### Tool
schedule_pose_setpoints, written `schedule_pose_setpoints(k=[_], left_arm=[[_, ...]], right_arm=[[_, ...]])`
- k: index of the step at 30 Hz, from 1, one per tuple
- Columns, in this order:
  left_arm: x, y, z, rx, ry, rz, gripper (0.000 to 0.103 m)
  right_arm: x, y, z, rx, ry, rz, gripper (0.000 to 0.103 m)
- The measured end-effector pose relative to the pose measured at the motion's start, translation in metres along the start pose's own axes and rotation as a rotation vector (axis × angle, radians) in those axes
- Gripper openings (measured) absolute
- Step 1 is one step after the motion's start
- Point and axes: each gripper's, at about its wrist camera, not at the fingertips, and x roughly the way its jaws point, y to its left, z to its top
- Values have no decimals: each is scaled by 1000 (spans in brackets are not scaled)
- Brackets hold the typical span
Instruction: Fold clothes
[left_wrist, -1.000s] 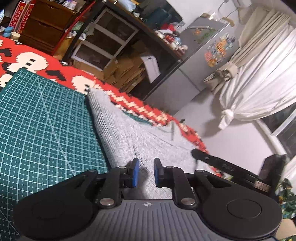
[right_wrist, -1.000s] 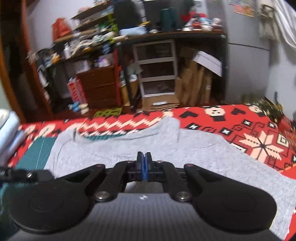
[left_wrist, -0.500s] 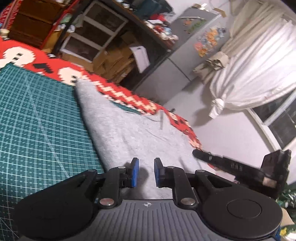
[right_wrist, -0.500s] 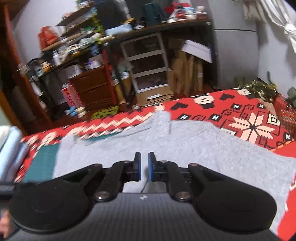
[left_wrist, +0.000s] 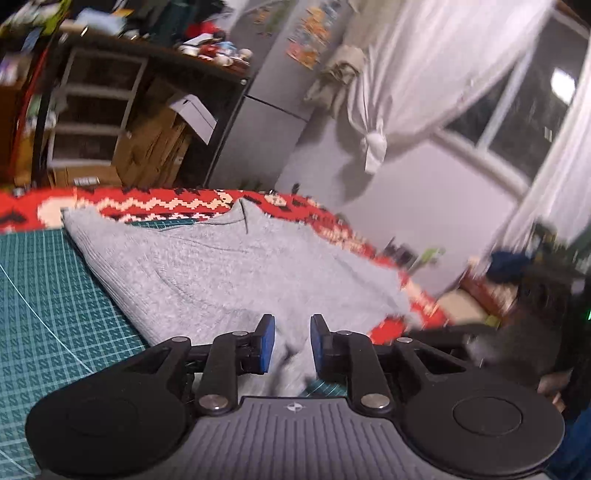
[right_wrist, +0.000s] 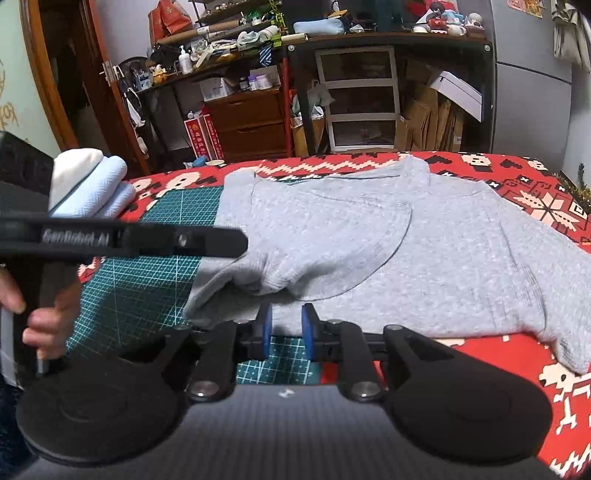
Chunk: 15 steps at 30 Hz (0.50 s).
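A grey shirt (right_wrist: 369, 251) lies spread on the green cutting mat (right_wrist: 147, 273) and red patterned blanket (right_wrist: 554, 373), its left side folded over onto the body. My right gripper (right_wrist: 286, 328) hovers at the shirt's near hem, jaws opening, nothing pinched between the blue pads. My left gripper (left_wrist: 290, 341) sits over the shirt (left_wrist: 221, 273) near its edge, jaws opening; blurred grey cloth shows behind the gap, not pressed. In the right wrist view the left gripper (right_wrist: 236, 242) reaches in over the folded part, held by a person's hand (right_wrist: 48, 314).
Folded white and light blue clothes (right_wrist: 92, 184) sit at the far left of the blanket. Beyond the bed stand cluttered shelves (right_wrist: 354, 99), a wooden drawer chest (right_wrist: 243, 122), a grey fridge (left_wrist: 266, 110) and white curtains (left_wrist: 424, 74).
The right gripper went from shut to open and drew back to the shirt's near hem. The left view rolled and swung right; its jaws widened slightly.
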Motion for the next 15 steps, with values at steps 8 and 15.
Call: schedule_pose_setpoints(k=[8, 15], left_arm=[[15, -14, -14, 173, 95, 154, 19], [-7, 12, -2, 12, -16, 98, 5]], right_arm=[[3, -2, 5, 3, 1, -9, 22], [11, 11, 2, -33, -15, 63, 11]])
